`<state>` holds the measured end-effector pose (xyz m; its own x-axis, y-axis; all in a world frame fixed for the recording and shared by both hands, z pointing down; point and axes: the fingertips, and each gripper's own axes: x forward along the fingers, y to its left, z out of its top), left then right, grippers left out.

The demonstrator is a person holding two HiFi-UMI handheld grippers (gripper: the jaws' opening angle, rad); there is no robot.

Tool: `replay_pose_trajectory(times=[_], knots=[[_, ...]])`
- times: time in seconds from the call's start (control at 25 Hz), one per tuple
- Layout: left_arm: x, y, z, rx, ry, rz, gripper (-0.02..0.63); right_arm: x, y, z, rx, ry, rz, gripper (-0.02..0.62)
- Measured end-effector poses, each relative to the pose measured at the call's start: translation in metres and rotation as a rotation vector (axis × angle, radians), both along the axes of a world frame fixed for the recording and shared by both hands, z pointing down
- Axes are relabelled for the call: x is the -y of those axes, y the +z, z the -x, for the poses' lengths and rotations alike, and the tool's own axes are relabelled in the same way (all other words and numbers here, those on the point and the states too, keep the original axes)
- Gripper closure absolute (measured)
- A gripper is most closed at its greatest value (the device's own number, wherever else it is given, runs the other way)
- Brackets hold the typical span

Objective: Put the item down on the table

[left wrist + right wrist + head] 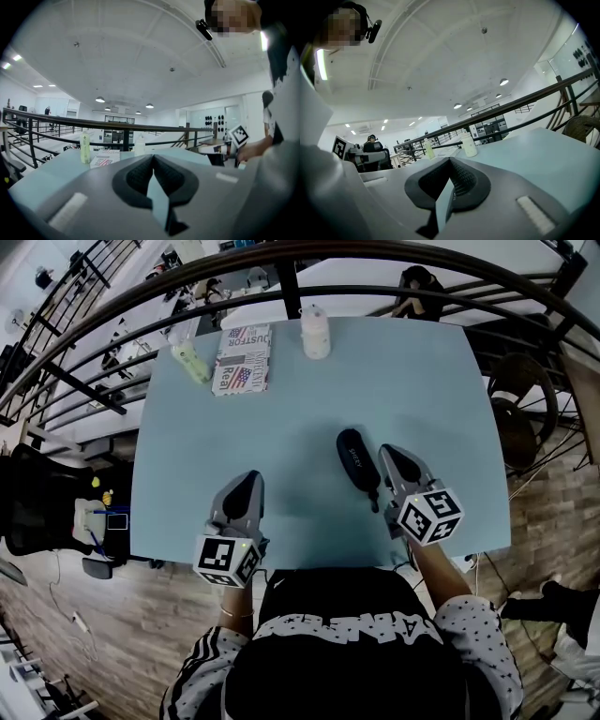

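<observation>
Black case (357, 462) lies flat on the pale blue table (412, 390), just left of my right hand-held gripper (398, 457) and outside its jaws. That one's jaws are closed together, nothing in them. My left hand-held gripper (246, 482) is the same, closed and empty, near the front edge. At the far edge stand a tube (191, 362), a box (243, 359) and a bottle (316, 332).

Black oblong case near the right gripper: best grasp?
Probably pinch the black case across its narrow width at mid-length, coming from above with the right gripper. It lies flat on the table, long and slim, so the ends offer little hold.
</observation>
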<state>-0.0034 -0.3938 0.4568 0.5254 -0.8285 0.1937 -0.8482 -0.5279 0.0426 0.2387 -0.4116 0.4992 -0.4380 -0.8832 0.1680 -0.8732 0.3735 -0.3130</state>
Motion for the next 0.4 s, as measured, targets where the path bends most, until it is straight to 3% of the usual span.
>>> replay_pose_trajectory(times=[0.4], knots=[[0.0020, 0.0024, -0.0014, 0.002, 0.003, 0.003, 0.606, 0.0019, 0.0025, -0.0003, 0.001, -0.001, 0.004, 0.594]])
